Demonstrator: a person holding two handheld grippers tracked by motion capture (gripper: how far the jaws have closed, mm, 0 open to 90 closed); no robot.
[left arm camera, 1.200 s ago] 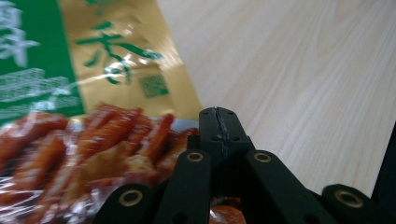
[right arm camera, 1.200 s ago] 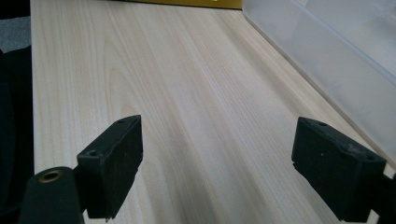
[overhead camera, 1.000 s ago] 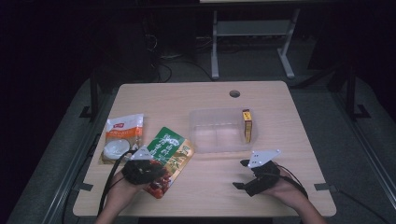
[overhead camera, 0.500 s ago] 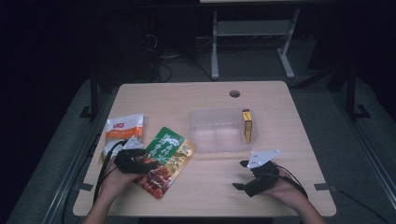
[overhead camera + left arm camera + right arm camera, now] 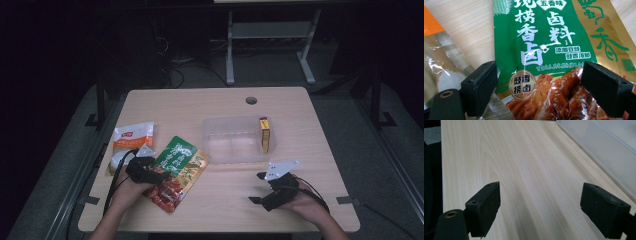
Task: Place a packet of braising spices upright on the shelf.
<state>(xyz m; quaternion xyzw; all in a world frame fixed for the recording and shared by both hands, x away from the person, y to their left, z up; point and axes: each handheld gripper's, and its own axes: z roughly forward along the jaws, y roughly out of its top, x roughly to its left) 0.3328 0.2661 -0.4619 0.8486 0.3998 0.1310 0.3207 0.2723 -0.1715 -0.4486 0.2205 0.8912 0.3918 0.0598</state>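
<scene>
Hovering over the green snack packet (image 5: 544, 50), the left gripper (image 5: 539, 82) has its jaws spread wide. The right gripper (image 5: 539, 207) gapes above the bare table (image 5: 524, 170).

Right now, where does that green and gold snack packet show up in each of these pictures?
High view: the green snack packet lies at the table's front left, beside the clear plastic box, with the left gripper at its left edge.
Left gripper view: the packet lies close up between the open jaws.
Right gripper view: not in it; bare tabletop and the box's wall.
Shared landmark: the pale wooden tabletop.
</scene>
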